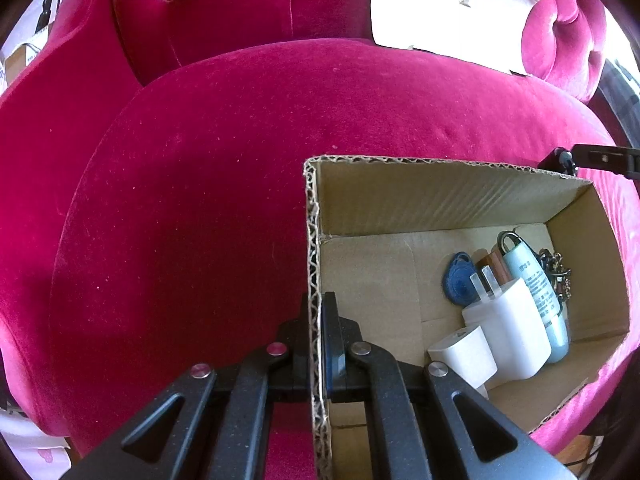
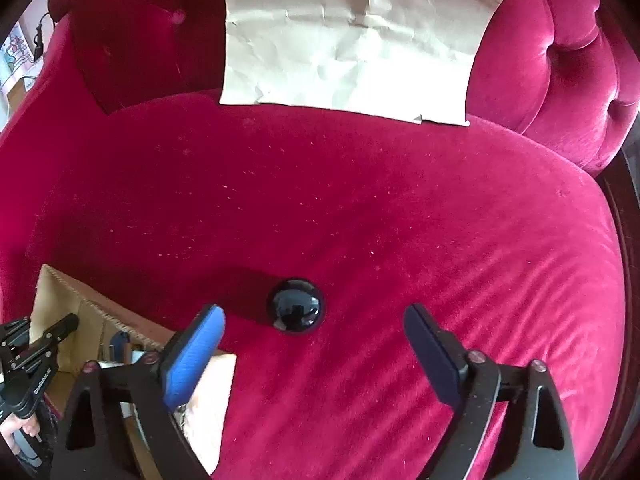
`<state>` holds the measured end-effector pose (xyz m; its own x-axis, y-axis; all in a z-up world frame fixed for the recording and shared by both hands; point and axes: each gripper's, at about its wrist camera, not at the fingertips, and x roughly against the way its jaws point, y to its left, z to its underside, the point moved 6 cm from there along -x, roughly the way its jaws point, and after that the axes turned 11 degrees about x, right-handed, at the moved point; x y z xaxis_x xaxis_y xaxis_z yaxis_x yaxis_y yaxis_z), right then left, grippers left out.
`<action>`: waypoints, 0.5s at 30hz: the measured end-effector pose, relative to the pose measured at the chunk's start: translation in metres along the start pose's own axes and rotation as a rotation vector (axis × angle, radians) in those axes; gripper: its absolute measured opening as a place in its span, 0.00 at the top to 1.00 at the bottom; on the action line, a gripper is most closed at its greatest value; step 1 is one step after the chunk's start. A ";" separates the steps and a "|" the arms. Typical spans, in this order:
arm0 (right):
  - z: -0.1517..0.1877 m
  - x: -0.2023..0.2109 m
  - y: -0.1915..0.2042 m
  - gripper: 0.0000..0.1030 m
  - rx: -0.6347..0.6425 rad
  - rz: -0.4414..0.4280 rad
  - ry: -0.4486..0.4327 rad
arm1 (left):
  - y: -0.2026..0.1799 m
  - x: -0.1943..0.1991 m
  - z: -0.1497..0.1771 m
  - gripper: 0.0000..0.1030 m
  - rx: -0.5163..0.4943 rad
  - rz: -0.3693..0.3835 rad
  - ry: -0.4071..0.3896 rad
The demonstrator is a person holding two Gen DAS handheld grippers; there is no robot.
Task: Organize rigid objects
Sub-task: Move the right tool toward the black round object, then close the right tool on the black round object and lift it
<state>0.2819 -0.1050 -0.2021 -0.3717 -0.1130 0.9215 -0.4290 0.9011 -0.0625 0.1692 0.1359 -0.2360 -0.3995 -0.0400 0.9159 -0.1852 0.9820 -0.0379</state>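
Observation:
An open cardboard box (image 1: 400,200) sits on a red velvet seat. My left gripper (image 1: 318,320) is shut on the box's left wall. Inside lie two white chargers (image 1: 508,328), a pale blue tube (image 1: 536,284), a blue key fob (image 1: 458,276), a brown item and a chain. In the right wrist view a glossy black ball (image 2: 295,311) rests on the cushion just ahead of my right gripper (image 2: 314,316), which is open and empty, its blue pads either side of the ball. The box (image 2: 76,300) shows at lower left there.
A crumpled cream paper sheet (image 2: 352,40) leans against the seat's backrest. The tufted red armrest (image 2: 560,60) rises at the right. The cushion's edge (image 2: 616,240) drops off on the right. The right gripper's tip (image 1: 600,158) shows beyond the box's far corner.

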 end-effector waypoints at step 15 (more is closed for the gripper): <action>-0.003 -0.023 0.006 0.61 0.003 -0.058 0.029 | 0.002 0.000 0.000 0.97 0.007 0.008 0.005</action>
<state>0.2899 -0.0955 -0.2230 -0.3224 -0.1526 0.9342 -0.4518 0.8921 -0.0102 0.1688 0.1374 -0.2363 -0.3967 -0.0317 0.9174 -0.1889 0.9808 -0.0478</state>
